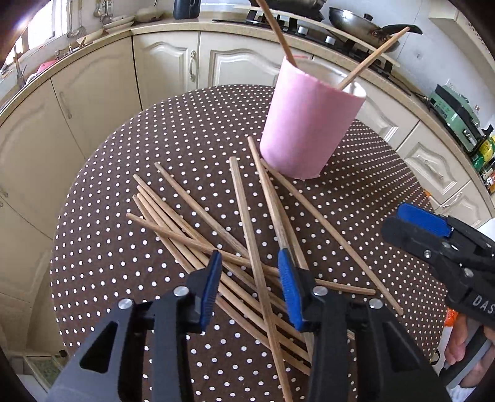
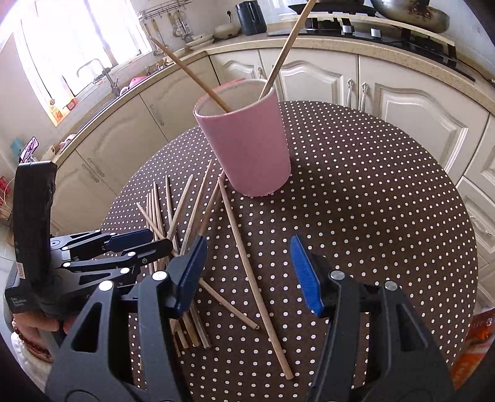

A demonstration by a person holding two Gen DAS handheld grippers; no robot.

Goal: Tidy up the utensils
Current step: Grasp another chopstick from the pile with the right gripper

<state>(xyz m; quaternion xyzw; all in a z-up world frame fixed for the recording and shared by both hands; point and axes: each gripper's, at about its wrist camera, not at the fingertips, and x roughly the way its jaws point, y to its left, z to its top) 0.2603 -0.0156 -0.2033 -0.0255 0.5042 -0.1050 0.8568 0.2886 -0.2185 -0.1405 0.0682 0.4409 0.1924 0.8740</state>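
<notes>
A pink cup (image 1: 304, 123) stands on the round dotted table (image 1: 123, 247) with two wooden chopsticks (image 1: 277, 31) leaning in it; it also shows in the right wrist view (image 2: 250, 145). Several loose chopsticks (image 1: 247, 235) lie crossed on the table in front of the cup, and they show in the right wrist view (image 2: 182, 216). My left gripper (image 1: 249, 280) is open, low over the pile, its jaws either side of a few sticks. My right gripper (image 2: 247, 269) is open and empty above a single long chopstick (image 2: 250, 275). It shows at the right edge of the left wrist view (image 1: 414, 228).
Cream kitchen cabinets (image 1: 167, 68) and a counter curve behind the table. A stove with a wok (image 1: 355, 24) is at the back right, a sink with a tap (image 2: 102, 74) at the back left. The table's right half (image 2: 386, 201) is bare cloth.
</notes>
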